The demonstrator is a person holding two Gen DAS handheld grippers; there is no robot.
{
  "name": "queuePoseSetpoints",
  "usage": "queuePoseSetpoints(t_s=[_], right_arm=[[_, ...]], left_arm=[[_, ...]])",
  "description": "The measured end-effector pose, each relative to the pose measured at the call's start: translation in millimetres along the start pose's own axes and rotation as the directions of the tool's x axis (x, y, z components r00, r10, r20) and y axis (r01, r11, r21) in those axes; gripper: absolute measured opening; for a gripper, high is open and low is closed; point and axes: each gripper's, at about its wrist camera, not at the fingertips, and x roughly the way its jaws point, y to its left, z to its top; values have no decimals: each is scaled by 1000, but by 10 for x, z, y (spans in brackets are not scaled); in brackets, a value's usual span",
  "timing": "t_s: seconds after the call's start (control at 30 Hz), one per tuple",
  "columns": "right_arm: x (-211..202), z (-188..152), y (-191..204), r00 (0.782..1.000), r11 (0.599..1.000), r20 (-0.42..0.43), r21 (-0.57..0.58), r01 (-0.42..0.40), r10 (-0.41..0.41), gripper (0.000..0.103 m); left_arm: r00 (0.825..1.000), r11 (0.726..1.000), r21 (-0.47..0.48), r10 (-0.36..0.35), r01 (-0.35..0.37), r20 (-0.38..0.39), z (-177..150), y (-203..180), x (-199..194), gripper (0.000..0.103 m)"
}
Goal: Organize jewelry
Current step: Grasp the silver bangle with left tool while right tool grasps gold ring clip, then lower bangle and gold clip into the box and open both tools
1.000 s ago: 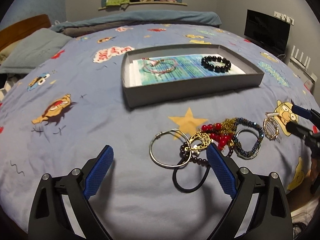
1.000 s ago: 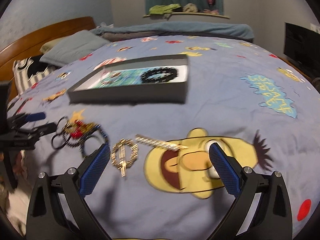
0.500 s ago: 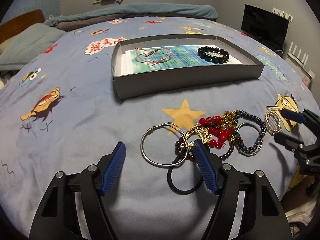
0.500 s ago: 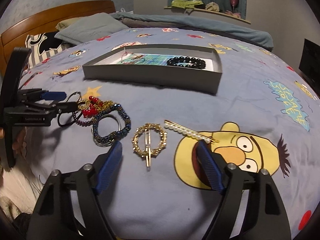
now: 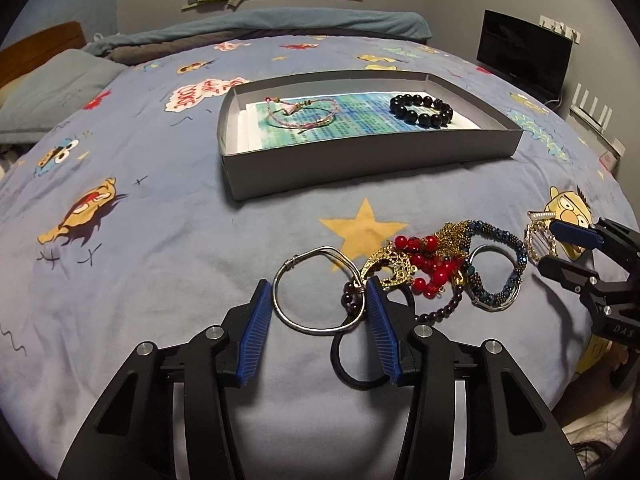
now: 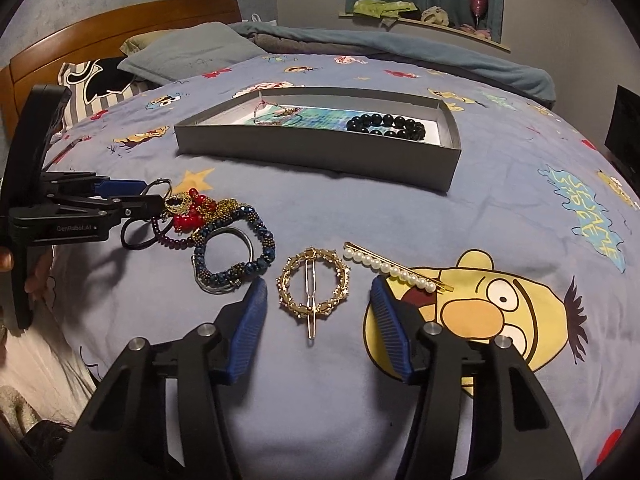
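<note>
Two grippers over a blue cartoon-print bed cover (image 5: 168, 280), both with fingers spread and gripping nothing. Left gripper (image 5: 318, 300) straddles a silver bangle (image 5: 316, 292); the right-hand finger (image 5: 382, 332) sits against the bangle's far side and overlaps a black hair tie (image 5: 352, 364). Tangled just beyond: gold filigree piece (image 5: 390, 266), red bead strand (image 5: 430, 264), dark blue beaded bracelet (image 5: 496, 268). Right gripper (image 6: 318, 304) brackets a round gold hair clip (image 6: 314, 284), bare cover showing on both sides of it. A pearl hair pin (image 6: 394, 266) lies just beside, over the yellow cartoon face.

The grey tray (image 5: 360, 168) stands well apart from the pile, open cover between. Inside: pink cord bracelet (image 5: 298, 114) at one end, black bead bracelet (image 5: 420, 109) at the other, free floor between them.

Left view shows the clip only partly, behind the right gripper's fingers at the frame edge. Right view alone shows the wooden headboard (image 6: 120, 32) and pillows (image 6: 188, 52).
</note>
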Motion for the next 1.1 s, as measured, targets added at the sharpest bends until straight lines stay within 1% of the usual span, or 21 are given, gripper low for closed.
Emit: queuePoseSetpoints(t_s=[0.23, 0.27, 0.3, 0.33, 0.5, 0.63, 0.7, 0.8, 0.9, 0.97, 1.1], right_arm=[[44, 9, 63, 1000, 999, 0, -34, 20, -20, 51], [59, 10, 76, 1000, 999, 0, -42, 30, -30, 49], [76, 11, 88, 999, 998, -2, -50, 39, -39, 42], [91, 13, 97, 999, 997, -6, -55, 47, -47, 39], [61, 32, 69, 999, 999, 8, -38, 34, -34, 39], [-34, 71, 24, 999, 1000, 43, 4, 8, -8, 39], [-90, 121, 15, 998, 1000, 70, 15, 9, -11, 39], [-139, 235, -1, 995, 1000, 94, 16, 18, -19, 39], [-172, 415, -51, 993, 999, 115, 30, 27, -31, 39], [-189, 597, -89, 990, 999, 134, 33, 32, -37, 39], [-165, 954, -188, 984, 997, 159, 31, 69, -73, 39]], left_arm=[[1000, 1000, -2, -2, 2, 4, 2, -4, -4, 50], [1000, 1000, 0, -1, 1, 5, 3, -8, -5, 50], [1000, 1000, 1, -1, 1, 6, 6, -9, -10, 50], [1000, 1000, 3, 1, -1, 7, 8, -12, -12, 50], [1000, 1000, 10, 0, 0, 24, 9, -11, -59, 50], [997, 1000, -9, -8, 9, 71, 33, 30, -163, 50], [996, 1000, -6, 6, -5, 89, 63, 37, -196, 50], [994, 1000, 6, 24, -25, 107, 134, 29, -242, 50], [989, 1000, 3, 22, -23, 149, 296, 33, -341, 50], [986, 1000, -1, 13, -13, 167, 456, 45, -373, 50], [982, 1000, -17, -7, 10, 190, 769, 73, -337, 50]])
